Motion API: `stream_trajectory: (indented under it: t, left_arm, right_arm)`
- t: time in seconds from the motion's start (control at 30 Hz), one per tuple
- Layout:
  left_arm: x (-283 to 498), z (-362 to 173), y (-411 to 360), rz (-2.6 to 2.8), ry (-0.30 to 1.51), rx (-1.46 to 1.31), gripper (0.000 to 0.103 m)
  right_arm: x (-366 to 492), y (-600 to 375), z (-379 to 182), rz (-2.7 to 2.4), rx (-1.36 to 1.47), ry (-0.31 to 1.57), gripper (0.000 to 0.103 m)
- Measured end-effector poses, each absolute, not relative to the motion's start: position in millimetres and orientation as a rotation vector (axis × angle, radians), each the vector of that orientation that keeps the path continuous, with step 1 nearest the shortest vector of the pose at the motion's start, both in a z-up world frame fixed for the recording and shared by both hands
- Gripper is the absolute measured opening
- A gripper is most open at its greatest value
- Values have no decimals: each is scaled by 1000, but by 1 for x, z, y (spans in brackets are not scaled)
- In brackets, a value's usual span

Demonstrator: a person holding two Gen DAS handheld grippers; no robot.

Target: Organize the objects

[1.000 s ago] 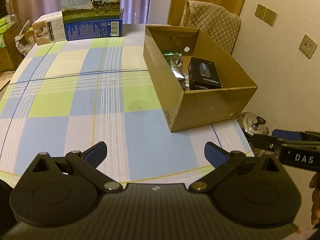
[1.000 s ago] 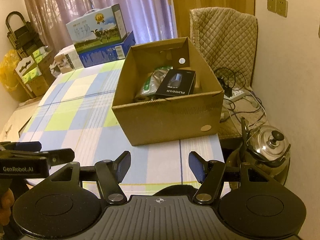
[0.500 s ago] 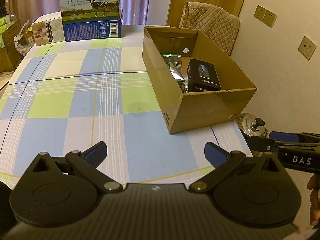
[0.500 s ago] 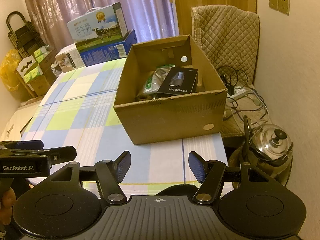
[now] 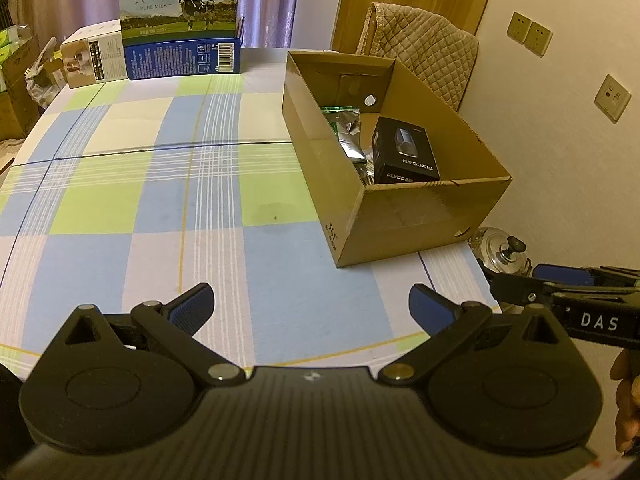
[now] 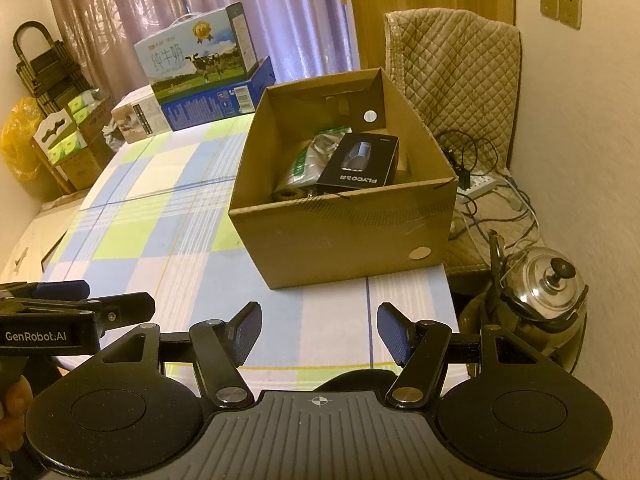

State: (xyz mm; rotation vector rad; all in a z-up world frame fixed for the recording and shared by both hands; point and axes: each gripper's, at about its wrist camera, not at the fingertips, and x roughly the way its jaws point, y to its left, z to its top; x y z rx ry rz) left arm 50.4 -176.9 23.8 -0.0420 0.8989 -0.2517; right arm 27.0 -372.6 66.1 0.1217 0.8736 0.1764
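An open cardboard box (image 5: 400, 216) (image 6: 344, 240) sits on the right side of the checked table (image 5: 160, 200) (image 6: 160, 216). Inside it a black FLYCO carton (image 5: 404, 152) (image 6: 360, 162) lies on green and silver packets (image 5: 344, 132) (image 6: 310, 156). My left gripper (image 5: 311, 304) is open and empty above the table's near edge, well short of the box. Over the near right corner of the table my right gripper (image 6: 319, 330) is also open and holds nothing. Each gripper shows at the edge of the other's view, the right one (image 5: 568, 292) and the left one (image 6: 76, 308).
A milk carton case (image 5: 180, 20) (image 6: 200, 68) and a small white box (image 5: 94, 58) (image 6: 138, 116) stand at the table's far edge. A steel kettle (image 6: 548, 288) (image 5: 500, 248), cables and a power strip (image 6: 480, 186) lie on the floor to the right, beside a quilted chair (image 6: 456, 76).
Both views have shifted slightly, so the box sits a little higher and farther in frame. Both grippers stay open and empty, and nothing on the table has moved.
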Motion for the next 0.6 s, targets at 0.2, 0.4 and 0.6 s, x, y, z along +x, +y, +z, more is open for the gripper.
stream_trajectory:
  t: [0.2,0.4,0.6]
  left_arm:
    - [51,24,-176,-251,901,-46,102]
    - [51,23,-175,-253,901,-49,102]
    - [52,23,-175,-254,901,-51,102]
  right_arm:
    - [27,-373,66,176,121,873,61]
    - [27,-373,66,175,121,875,61]
    - [28,-372,66,174,124,876,61]
